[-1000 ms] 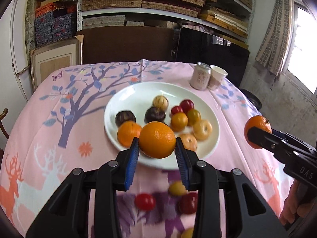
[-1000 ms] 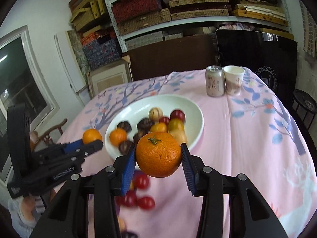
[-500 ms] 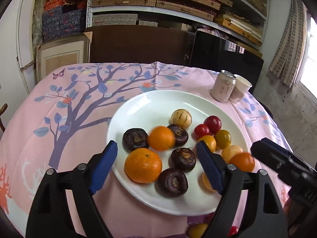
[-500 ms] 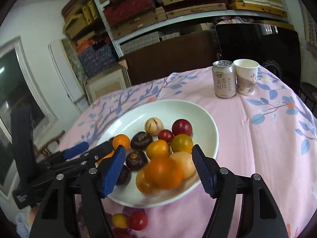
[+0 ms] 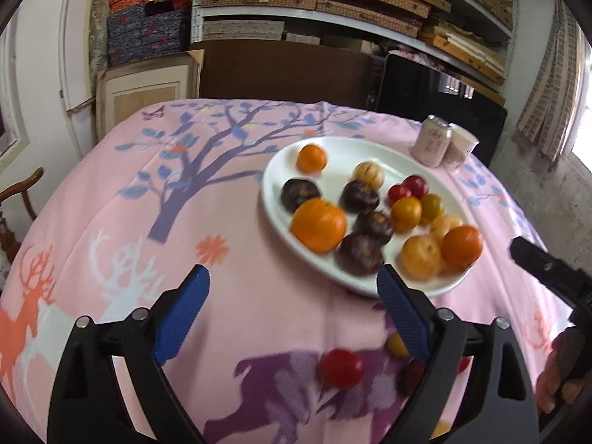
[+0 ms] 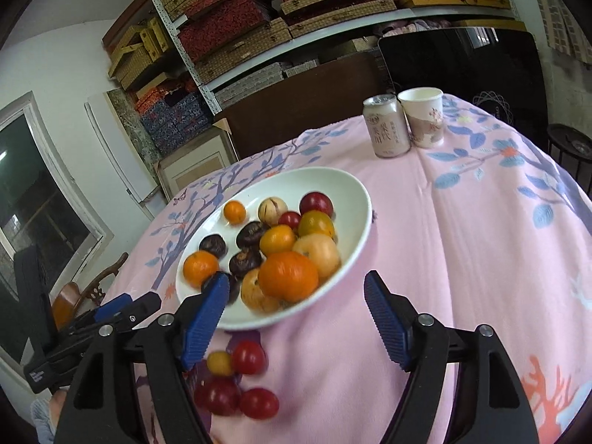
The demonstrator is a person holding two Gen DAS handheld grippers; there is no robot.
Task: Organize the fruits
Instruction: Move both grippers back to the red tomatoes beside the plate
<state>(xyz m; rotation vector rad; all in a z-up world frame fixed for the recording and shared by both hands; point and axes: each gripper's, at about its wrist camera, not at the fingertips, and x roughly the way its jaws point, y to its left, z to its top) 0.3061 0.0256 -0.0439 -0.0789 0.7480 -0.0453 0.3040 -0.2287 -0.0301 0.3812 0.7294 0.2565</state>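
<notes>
Left gripper and right gripper, jaws opening, nothing between; oranges on white plate; cherry tomatoes nearer.

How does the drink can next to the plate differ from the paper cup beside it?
The drink can is a closed metal cylinder with straight sides; the paper cup is open at the top and tapers toward its base. The can's top is silver with a pull tab, while the cup's rim is plain white. The can stands nearer the white plate than the cup does. Both stand upright, side by side on the pink tablecloth, with pinkish printed sides.
</notes>
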